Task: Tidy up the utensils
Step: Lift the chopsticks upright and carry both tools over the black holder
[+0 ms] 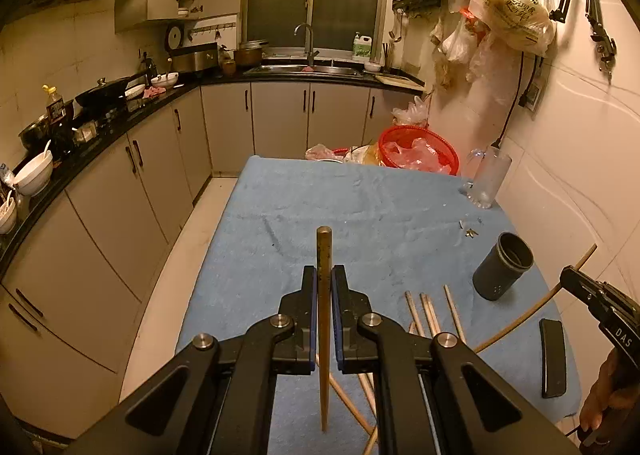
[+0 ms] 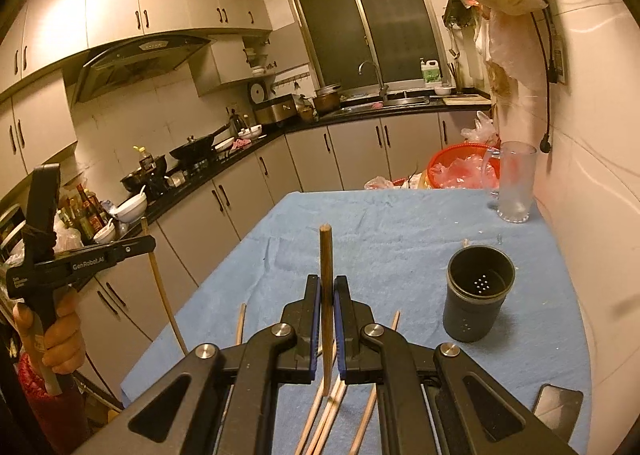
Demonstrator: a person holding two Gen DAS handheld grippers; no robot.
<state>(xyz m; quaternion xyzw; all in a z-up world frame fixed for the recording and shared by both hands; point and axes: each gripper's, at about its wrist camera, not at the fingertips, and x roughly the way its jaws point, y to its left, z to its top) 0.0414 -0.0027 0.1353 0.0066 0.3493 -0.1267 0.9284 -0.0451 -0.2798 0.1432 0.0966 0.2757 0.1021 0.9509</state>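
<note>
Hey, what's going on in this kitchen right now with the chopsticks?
A person holds a claw in each hand over the blue-covered table. The left claw is shut on one chopstick, and the right claw is shut on another chopstick. More loose chopsticks lie on the cloth. The dark holder cup stands upright and looks empty, so none are sorted yet.

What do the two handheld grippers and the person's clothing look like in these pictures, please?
Both the left gripper and the right gripper are black scissor-linkage frames with silver pivot bolts and blue pads. White "GenRobot.AI" lettering marks the left one's side, "DAS" the right's. A red sleeve shows below the left hand.
</note>
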